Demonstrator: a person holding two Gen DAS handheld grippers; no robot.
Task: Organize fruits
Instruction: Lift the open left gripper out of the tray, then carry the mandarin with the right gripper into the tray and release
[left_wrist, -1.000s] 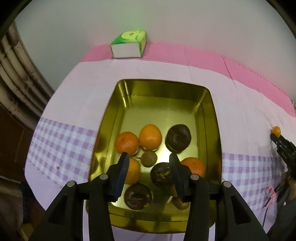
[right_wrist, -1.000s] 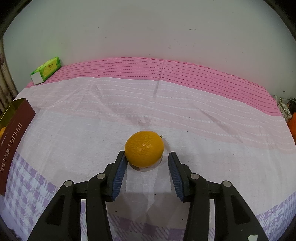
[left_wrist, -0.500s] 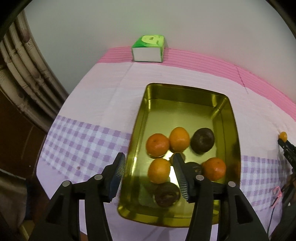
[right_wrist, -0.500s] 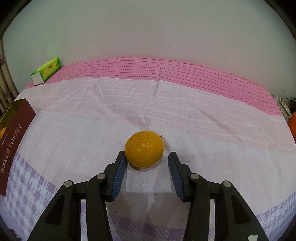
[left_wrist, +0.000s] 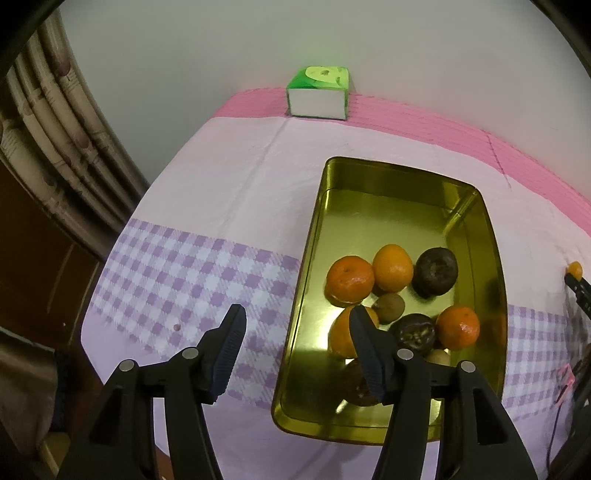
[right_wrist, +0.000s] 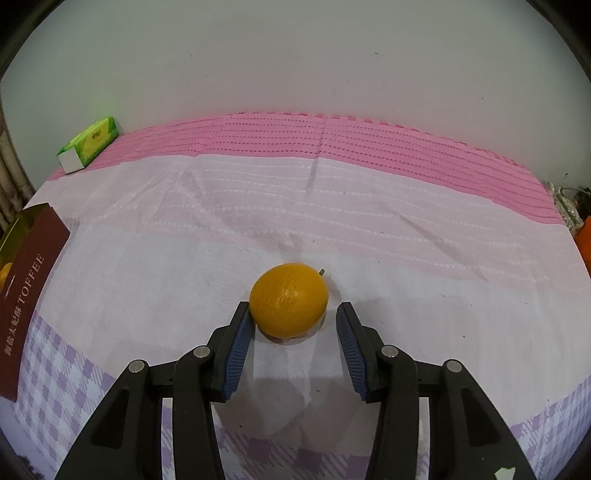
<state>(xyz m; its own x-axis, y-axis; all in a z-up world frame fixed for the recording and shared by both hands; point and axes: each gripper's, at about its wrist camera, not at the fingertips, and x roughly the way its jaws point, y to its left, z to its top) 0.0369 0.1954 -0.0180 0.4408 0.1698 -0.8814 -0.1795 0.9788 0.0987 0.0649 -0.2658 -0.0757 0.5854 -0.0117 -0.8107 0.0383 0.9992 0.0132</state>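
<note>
A gold tin (left_wrist: 391, 173) holds several oranges (left_wrist: 349, 278), dark round fruits (left_wrist: 436, 271) and a small brown fruit (left_wrist: 388, 307). My left gripper (left_wrist: 295, 314) hovers over the tin's left rim, its jaws opening with nothing between them. Another orange (right_wrist: 289, 299) lies on the cloth in the right wrist view, between the fingers of my right gripper (right_wrist: 292, 308). The left pad (right_wrist: 240, 332) is at the orange's side and the right pad stands clear, so this gripper is open. In the left wrist view the right gripper (left_wrist: 576, 286) and its orange (left_wrist: 575, 268) show at the far right.
A green tissue box (left_wrist: 318, 92) stands at the back by the wall, also seen as the tissue box (right_wrist: 90, 144). The tin's maroon side (right_wrist: 33, 288) reads TOFFEE at the left. A curtain (left_wrist: 55, 122) and the table's edge lie left; an orange item (right_wrist: 585, 240) sits far right.
My left gripper has drawn away from over the fruits to the tin's left rim, and its jaws have widened. The right gripper and its orange have not moved.
</note>
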